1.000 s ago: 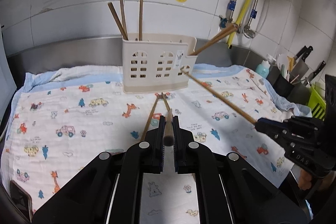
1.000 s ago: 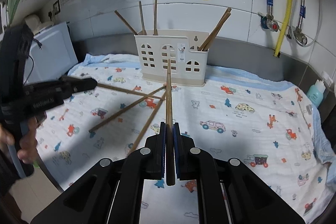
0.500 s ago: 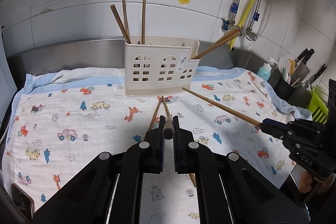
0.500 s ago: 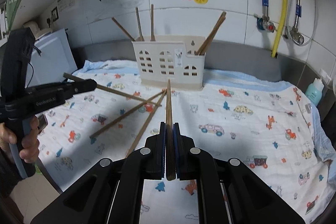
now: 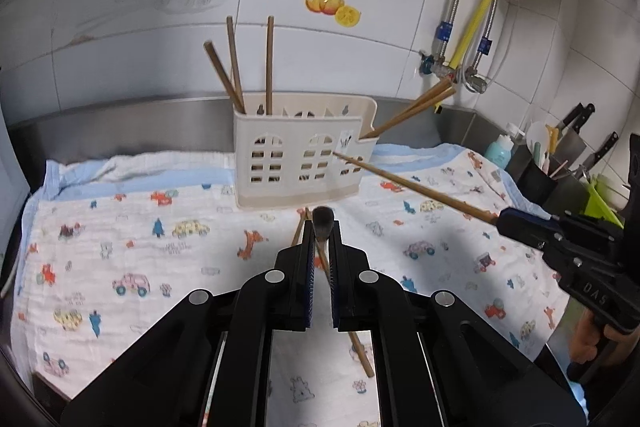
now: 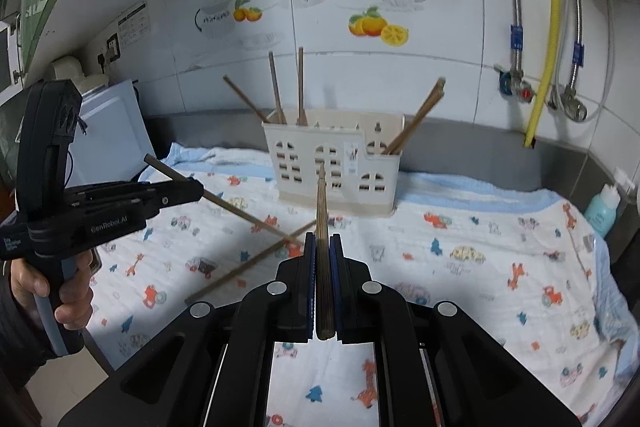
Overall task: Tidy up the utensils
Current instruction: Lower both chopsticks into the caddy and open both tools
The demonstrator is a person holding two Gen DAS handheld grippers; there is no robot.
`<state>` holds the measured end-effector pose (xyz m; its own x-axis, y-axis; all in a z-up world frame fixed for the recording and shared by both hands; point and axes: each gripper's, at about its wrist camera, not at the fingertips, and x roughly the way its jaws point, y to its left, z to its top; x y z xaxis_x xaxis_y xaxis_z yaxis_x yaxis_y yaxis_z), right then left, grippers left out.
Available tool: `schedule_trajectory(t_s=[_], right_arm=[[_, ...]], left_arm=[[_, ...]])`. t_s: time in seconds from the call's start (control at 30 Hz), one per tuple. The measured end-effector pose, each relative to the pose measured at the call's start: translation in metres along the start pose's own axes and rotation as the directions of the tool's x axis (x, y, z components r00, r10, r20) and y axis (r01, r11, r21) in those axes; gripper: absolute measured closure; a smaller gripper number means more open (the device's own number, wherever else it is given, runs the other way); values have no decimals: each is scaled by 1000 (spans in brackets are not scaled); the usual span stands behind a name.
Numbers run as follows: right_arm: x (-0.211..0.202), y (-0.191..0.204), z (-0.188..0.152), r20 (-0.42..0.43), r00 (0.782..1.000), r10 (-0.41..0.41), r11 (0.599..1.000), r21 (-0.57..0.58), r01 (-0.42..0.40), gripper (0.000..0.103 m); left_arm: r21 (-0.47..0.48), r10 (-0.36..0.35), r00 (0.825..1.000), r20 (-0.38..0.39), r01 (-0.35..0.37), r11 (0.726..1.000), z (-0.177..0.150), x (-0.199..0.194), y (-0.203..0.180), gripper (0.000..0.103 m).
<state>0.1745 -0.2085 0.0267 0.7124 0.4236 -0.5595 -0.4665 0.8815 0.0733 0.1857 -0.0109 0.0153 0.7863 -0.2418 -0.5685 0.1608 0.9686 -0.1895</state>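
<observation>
A cream utensil holder stands at the back of the patterned cloth. Three brown chopsticks lean in its left compartment and two chopsticks in its right. My left gripper is shut on a chopstick seen end-on; in the right wrist view that gripper holds the stick slanting down over the cloth. My right gripper is shut on another chopstick, whose tip points at the holder's front. Loose chopsticks lie on the cloth.
Knives and a dark utensil pot stand at the right edge beside a teal bottle. Pipes and a yellow hose run down the tiled wall. A white appliance sits at the left. A hand grips the left tool.
Both grippers have risen with their chopsticks. The holder now sits lower in both views, and the two loose chopsticks stay on the cloth.
</observation>
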Motion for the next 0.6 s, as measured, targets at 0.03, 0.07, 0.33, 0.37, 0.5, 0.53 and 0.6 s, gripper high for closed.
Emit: schedule_trajectory(t_s=[0.03, 0.07, 0.33, 0.37, 0.5, 0.53, 0.6], right_arm=[[-1, -1, 4, 4, 1000, -1, 1000, -2, 1, 96], [-1, -2, 8, 5, 1000, 0, 1000, -4, 0, 96], [-9, -10, 46, -4, 1000, -21, 998, -65, 21, 96], [-11, -12, 52, -7, 1000, -27, 997, -71, 26, 96], [-11, -25, 70, -46, 998, -31, 996, -81, 27, 96], [-9, -29, 76, -70, 997, -33, 996, -83, 28, 96], [-5, -35, 86, -98, 994, -40, 995, -90, 31, 96]], left_arm=[[2, -1, 1000, 1, 1, 1000, 4, 0, 0, 98], [2, -8, 1000, 2, 8, 1000, 7, 0, 0, 98], [51, -11, 1000, 28, 10, 999, 37, -5, -8, 98], [55, -11, 999, 35, 9, 998, 41, -7, -9, 98], [66, -18, 998, 57, 14, 998, 56, -13, -14, 98], [67, -20, 998, 63, 16, 998, 59, -15, -15, 98], [77, -16, 996, 86, 10, 997, 69, -21, -17, 98]])
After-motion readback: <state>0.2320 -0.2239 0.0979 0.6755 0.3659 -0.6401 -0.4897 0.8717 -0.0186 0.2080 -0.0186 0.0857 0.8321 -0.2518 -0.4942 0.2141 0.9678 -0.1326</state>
